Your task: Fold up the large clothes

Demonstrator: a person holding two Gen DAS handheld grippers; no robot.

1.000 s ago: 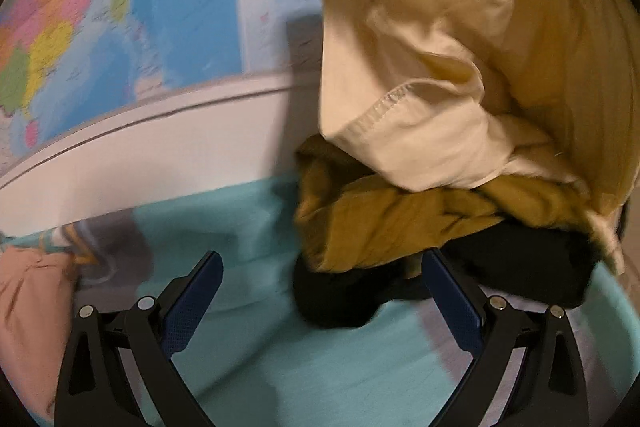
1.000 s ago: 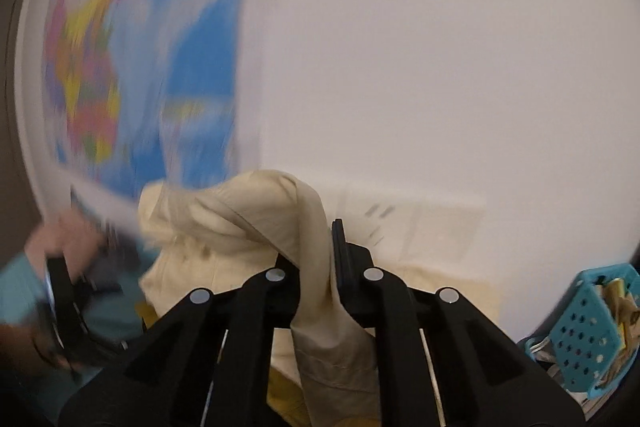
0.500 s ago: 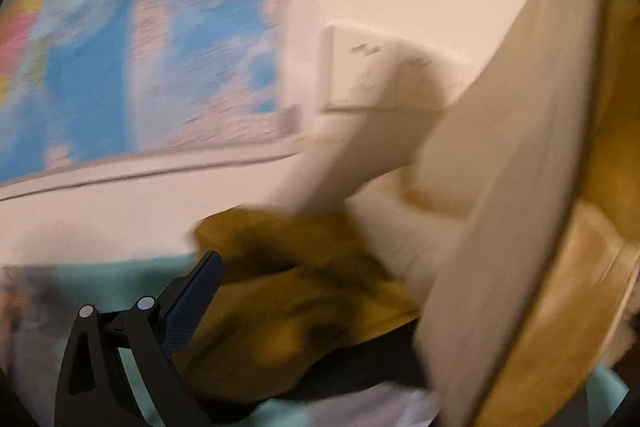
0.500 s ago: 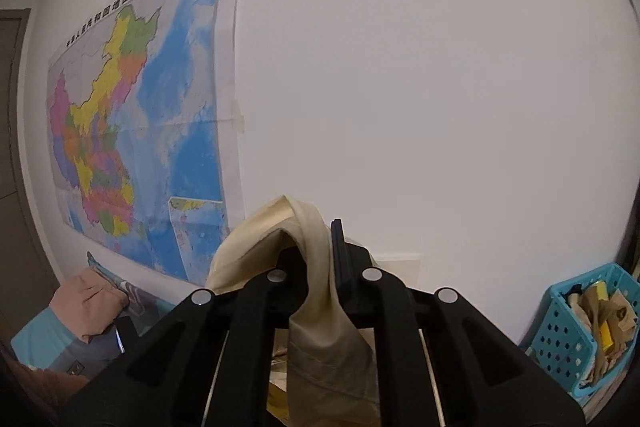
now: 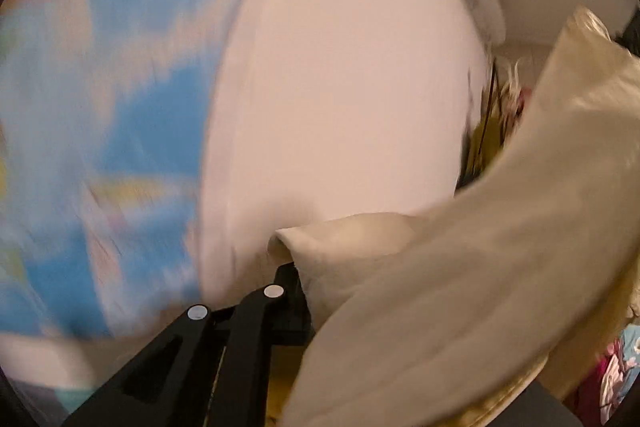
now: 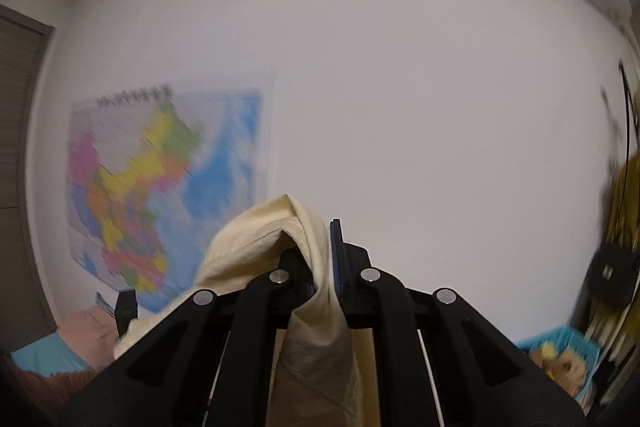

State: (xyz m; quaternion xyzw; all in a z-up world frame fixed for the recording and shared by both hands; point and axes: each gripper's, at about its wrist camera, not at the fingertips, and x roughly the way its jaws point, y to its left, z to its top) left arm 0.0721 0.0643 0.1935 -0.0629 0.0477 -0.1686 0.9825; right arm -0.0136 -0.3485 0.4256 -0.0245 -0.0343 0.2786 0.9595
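Note:
A large cream garment [image 5: 460, 287] hangs in the air between both grippers. My left gripper [image 5: 298, 269] is shut on one edge of it; the cloth drapes over and hides its right finger. My right gripper [image 6: 322, 251] is shut on another bunched part of the same cream garment [image 6: 312, 315], which folds over the fingertips and hangs down between the arms. Both grippers are raised and point at the white wall. The left wrist view is blurred by motion.
A colourful wall map [image 6: 160, 187] hangs on the white wall [image 6: 400, 107]. A blue basket [image 6: 560, 351] with items sits low right. Pink cloth [image 6: 84, 331] on a teal surface lies low left. A dark door [image 6: 16, 147] is at far left.
My left gripper has shut on the cream garment and swung up from the clothes pile toward the wall. My right gripper has lifted higher with the cloth held.

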